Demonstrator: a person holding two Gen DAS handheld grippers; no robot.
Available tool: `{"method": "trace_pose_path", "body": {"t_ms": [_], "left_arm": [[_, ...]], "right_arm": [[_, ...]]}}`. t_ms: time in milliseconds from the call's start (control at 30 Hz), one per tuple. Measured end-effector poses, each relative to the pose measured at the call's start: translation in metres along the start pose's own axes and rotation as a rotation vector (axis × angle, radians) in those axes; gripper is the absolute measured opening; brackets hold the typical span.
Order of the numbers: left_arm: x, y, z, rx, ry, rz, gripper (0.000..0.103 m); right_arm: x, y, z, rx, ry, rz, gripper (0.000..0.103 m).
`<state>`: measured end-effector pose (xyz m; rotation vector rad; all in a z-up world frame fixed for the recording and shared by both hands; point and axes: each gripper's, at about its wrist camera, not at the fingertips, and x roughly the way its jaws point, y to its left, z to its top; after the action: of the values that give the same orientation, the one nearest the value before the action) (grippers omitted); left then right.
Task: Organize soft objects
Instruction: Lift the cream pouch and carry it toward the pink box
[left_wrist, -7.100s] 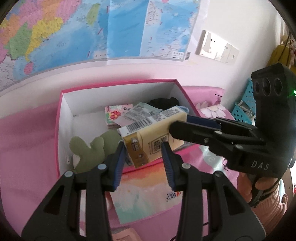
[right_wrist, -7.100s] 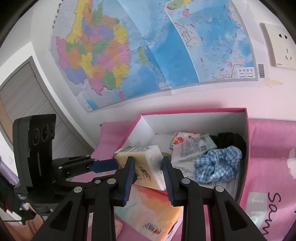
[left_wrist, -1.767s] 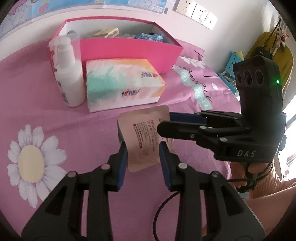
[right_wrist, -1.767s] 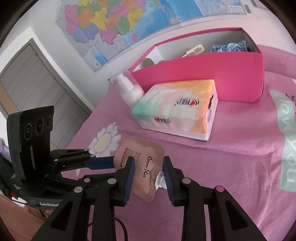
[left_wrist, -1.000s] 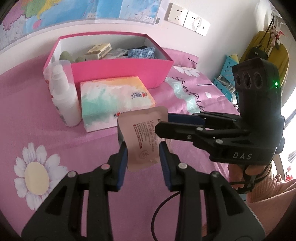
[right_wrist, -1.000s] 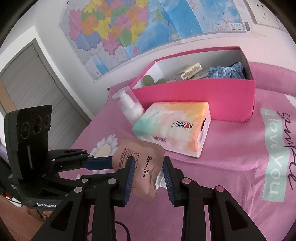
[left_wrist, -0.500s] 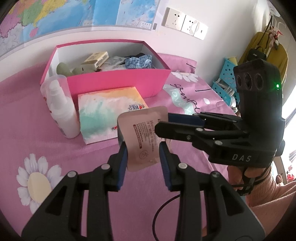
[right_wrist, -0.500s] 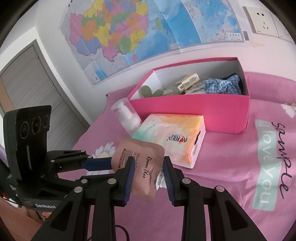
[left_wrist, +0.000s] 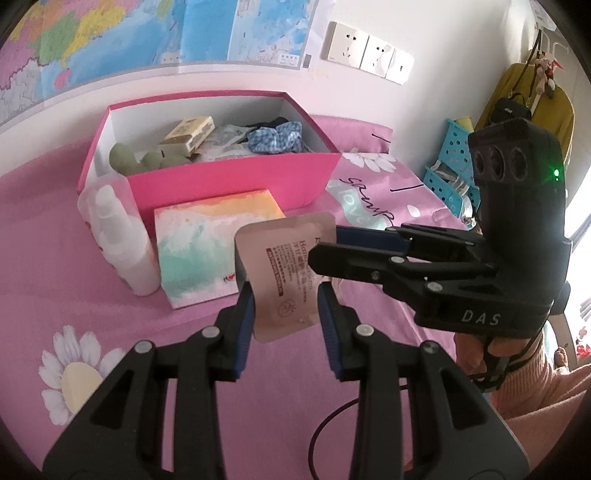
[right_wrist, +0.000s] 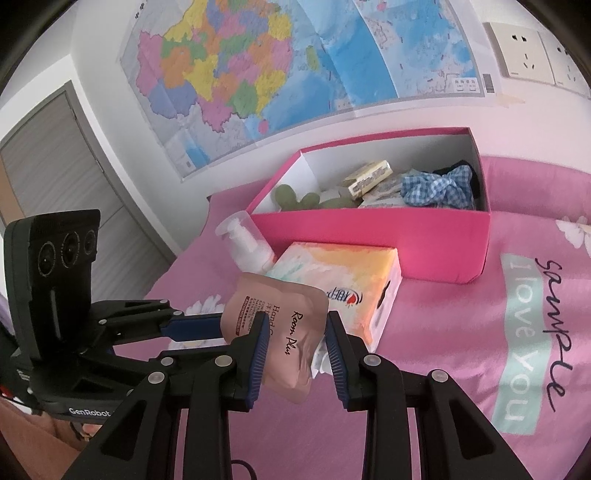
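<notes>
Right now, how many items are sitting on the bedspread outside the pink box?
2. A pump bottle stands at the pink box's near left corner, and a tissue pack lies against its front wall. Others may be hidden behind the box.

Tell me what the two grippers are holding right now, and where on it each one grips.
Both hold one pink hand-cream pouch above the bed: left gripper at its lower part, right gripper by its side edges.

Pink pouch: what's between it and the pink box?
The tissue pack lies between the pouch and the pink box, clearest in the right wrist view.
</notes>
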<state>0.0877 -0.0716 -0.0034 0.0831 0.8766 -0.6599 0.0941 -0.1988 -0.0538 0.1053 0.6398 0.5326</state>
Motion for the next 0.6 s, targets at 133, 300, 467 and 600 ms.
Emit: {"method": "trace_pose_path", "body": {"t_ms": [133, 300, 467, 600], "left_arm": [[0.000, 0.001, 0.005, 0.003, -0.006, -0.003, 0.036], [0.002, 0.002, 0.008, 0.007, -0.009, -0.001, 0.036], [0.002, 0.000, 0.012, 0.014, -0.016, 0.000, 0.036], [0.003, 0.001, 0.015, 0.010, -0.018, -0.001, 0.036]], "right_arm": [[-0.001, -0.001, 0.004, -0.005, -0.009, 0.000, 0.032], [-0.002, -0.002, 0.007, -0.008, -0.015, -0.008, 0.032], [-0.003, -0.004, 0.010, -0.009, -0.020, -0.008, 0.032], [-0.003, -0.006, 0.013, -0.012, -0.022, -0.009, 0.032]]}}
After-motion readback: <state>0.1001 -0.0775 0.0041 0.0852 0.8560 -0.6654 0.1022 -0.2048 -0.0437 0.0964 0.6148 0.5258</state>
